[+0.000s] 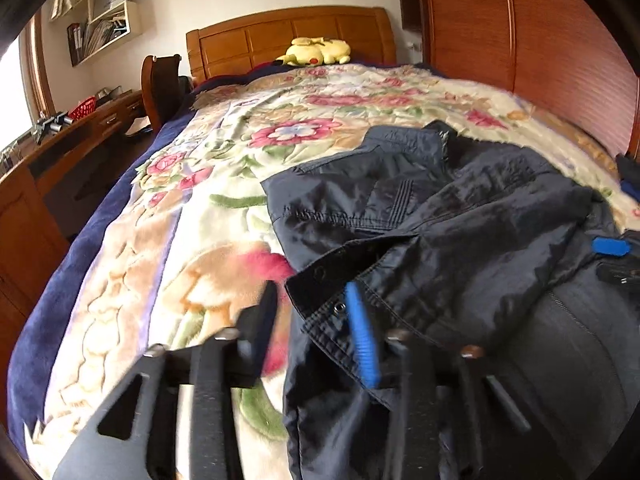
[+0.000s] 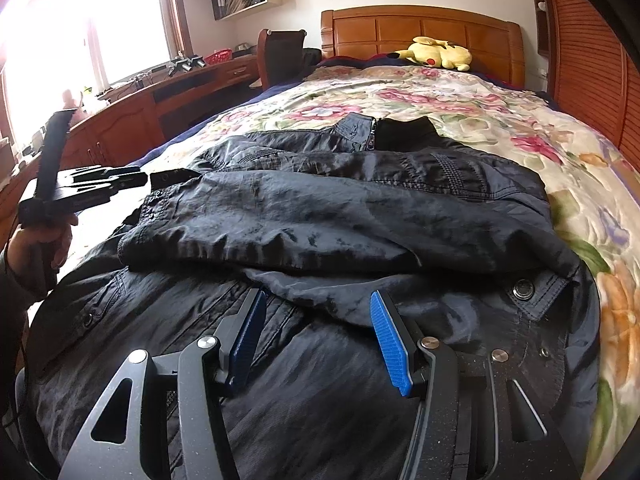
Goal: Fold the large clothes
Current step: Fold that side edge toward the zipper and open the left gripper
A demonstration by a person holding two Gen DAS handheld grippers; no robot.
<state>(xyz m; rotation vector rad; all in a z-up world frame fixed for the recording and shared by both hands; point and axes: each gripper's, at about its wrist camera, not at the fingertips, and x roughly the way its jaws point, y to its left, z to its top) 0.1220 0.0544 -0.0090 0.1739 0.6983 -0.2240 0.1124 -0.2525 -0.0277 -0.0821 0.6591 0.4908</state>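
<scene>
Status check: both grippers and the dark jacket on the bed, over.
Left gripper open, cuff edge between fingers, unpinched. Right gripper open over the dark nylon jacket, sleeve folded across. Floral blanket otherwise bare nearby.

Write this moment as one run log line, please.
dark shiny jacket: sleeve folded across, on floral blanket | left tool: open, empty | right tool: open, above jacket

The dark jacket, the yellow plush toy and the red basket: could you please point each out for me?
dark jacket (image 2: pixel 340 216): right wrist view, on the folded-over sleeve.
yellow plush toy (image 2: pixel 438 54): right wrist view, on its body by the headboard.
red basket (image 1: pixel 83 107): left wrist view, on its side wall.
</scene>
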